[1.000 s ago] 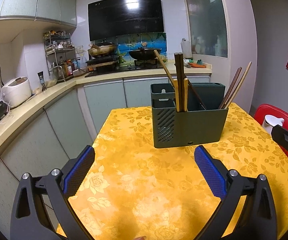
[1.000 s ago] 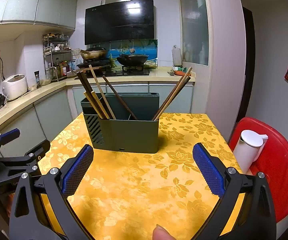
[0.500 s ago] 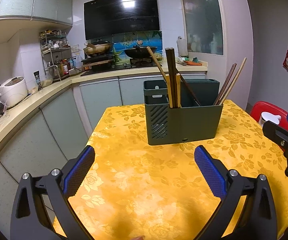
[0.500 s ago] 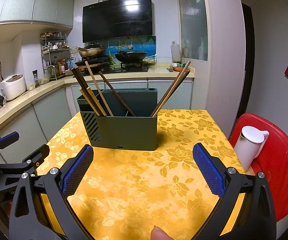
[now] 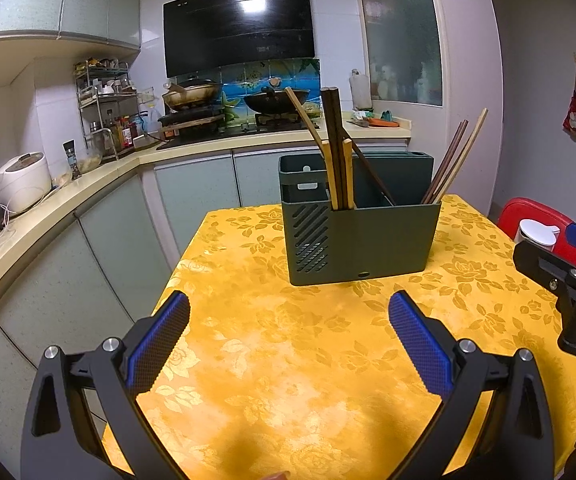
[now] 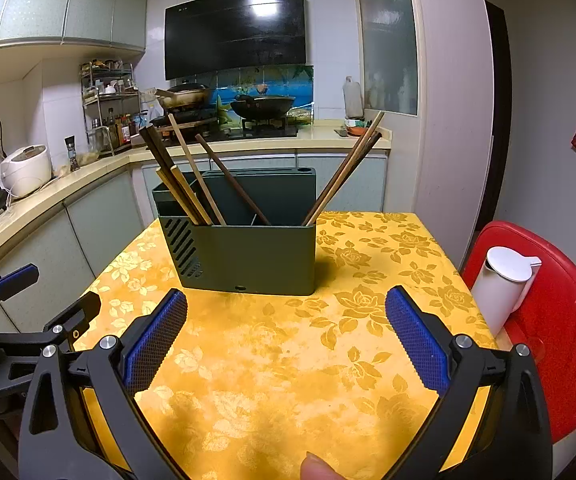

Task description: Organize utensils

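Chopsticks (image 6: 192, 184) in unlabelled holder (image 6: 248, 258), table (image 6: 288, 360)

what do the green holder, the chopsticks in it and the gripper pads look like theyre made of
Green holder: likely moulded plastic, matte, with smooth flat walls and slotted vents on one side.
Chopsticks: apparently wood or bamboo, some pale tan, some dark brown, no shine.
Pads of the right gripper: probably rubber, blue with a fine dotted grip texture.
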A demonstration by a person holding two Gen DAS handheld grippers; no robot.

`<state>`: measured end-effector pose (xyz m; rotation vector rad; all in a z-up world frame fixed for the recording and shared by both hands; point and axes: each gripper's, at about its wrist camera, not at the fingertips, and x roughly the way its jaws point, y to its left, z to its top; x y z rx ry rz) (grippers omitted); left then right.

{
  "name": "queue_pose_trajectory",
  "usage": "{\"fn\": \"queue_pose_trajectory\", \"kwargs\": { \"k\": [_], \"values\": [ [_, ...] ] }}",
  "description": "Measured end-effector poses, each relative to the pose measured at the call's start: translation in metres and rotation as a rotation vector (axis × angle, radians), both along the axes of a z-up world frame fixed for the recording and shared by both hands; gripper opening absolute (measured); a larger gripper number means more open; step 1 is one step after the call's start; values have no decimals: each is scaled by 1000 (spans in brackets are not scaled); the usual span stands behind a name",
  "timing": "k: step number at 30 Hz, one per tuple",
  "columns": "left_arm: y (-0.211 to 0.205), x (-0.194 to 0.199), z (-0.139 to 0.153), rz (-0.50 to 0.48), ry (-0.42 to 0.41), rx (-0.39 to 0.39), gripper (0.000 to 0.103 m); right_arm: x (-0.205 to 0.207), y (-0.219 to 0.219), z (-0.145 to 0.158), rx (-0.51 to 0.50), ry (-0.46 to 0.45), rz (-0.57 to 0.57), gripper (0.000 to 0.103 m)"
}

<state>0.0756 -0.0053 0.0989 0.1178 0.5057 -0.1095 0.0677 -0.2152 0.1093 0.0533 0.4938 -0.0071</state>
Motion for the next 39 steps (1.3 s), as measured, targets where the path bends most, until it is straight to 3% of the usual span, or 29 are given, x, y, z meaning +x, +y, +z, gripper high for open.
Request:
{"fn": "queue_pose_trajectory", "kwargs": {
  "k": [39],
  "values": [
    [4,2,-9,2,26,-14,96,0,1,-5,1,6,1,97]
  ]
}}
